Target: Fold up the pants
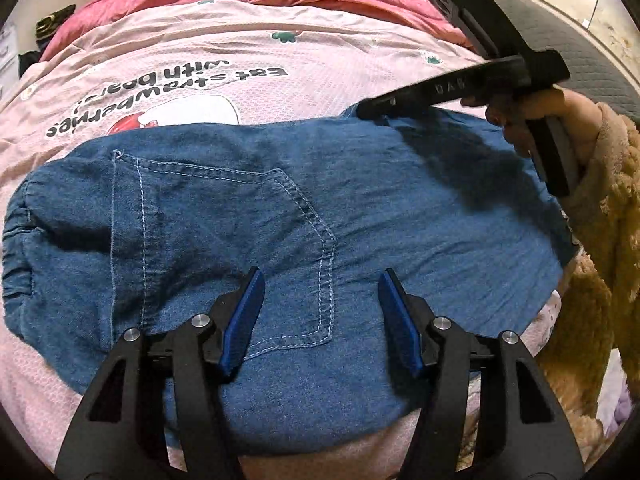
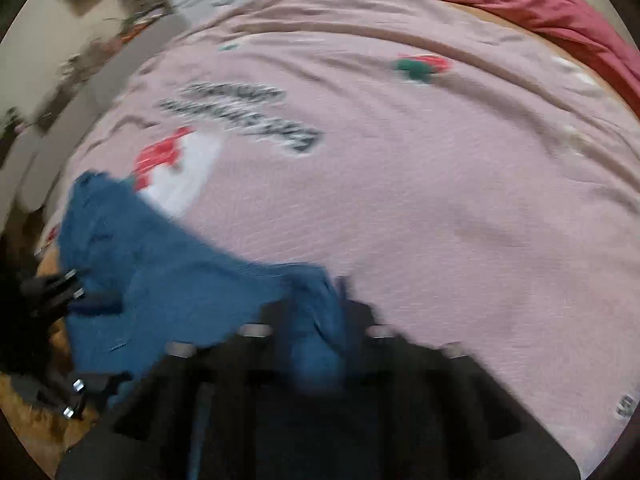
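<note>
Pants (image 1: 280, 216) flat on pink sheet (image 1: 280, 40). Left gripper (image 1: 320, 320) wide open above them, holding nothing. Right gripper (image 2: 316, 344) blurred at far edge; grip unclear.

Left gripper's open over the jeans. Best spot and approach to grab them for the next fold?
Probably the near hem edge of the jeans, below the left gripper. Come in low from the near side: the denim lies flat on the pink bedspread, so only an edge offers a lip.
</note>
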`<act>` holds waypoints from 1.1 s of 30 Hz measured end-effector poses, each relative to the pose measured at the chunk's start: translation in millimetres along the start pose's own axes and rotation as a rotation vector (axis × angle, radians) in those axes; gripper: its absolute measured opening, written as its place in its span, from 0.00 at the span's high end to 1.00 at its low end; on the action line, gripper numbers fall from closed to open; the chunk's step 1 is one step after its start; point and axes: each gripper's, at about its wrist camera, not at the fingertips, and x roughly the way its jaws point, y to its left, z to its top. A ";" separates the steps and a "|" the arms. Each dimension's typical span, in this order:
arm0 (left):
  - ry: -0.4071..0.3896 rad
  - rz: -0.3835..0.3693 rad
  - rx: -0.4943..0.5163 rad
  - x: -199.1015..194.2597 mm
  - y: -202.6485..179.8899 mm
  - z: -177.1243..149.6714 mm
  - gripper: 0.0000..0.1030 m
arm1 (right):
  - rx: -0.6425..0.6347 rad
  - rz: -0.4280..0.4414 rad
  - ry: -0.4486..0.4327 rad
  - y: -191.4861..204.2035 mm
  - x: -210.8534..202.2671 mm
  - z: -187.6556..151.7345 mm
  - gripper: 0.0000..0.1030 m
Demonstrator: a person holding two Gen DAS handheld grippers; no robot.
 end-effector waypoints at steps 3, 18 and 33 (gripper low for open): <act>-0.005 -0.011 -0.005 -0.2 1.7 0.0 0.49 | 0.057 -0.004 -0.049 -4.6 -12.6 -0.5 0.96; -0.006 0.003 0.009 -0.5 -0.3 -1.4 0.49 | 0.145 -0.157 -0.176 -24.1 -26.2 -3.0 0.63; -0.123 -0.133 0.059 -32.7 -44.0 63.3 0.45 | 0.635 -0.262 -0.355 -148.5 -161.3 -180.3 0.49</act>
